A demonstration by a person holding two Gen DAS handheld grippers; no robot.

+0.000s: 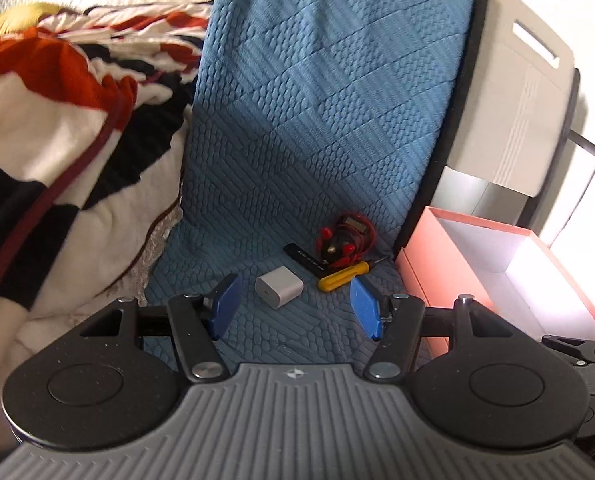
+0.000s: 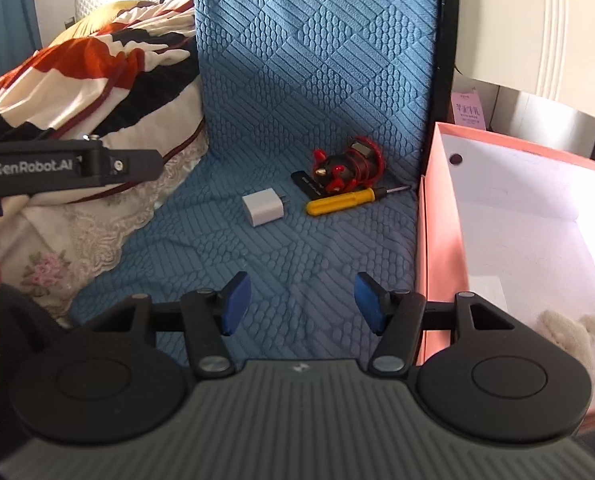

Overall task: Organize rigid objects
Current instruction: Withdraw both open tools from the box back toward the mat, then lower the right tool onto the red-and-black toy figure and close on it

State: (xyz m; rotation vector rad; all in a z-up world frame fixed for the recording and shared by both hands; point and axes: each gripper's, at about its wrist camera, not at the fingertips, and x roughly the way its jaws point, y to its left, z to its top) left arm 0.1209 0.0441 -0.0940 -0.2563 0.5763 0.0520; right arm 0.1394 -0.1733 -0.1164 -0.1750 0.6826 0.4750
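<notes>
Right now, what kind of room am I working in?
Most likely a bedroom. A patterned blanket is rumpled over lace-edged bedding, next to a blue quilted cover. On that cover lie a white charger and a yellow screwdriver, beside an open pink box.

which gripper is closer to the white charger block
Left. The left gripper hangs open just short of the white charger; the right gripper, also open, sits well back from it.

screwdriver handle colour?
Yellow handle on the screwdriver, with a dark metal shaft. Clearest in the right wrist view; it lies beside the pink box.
</notes>
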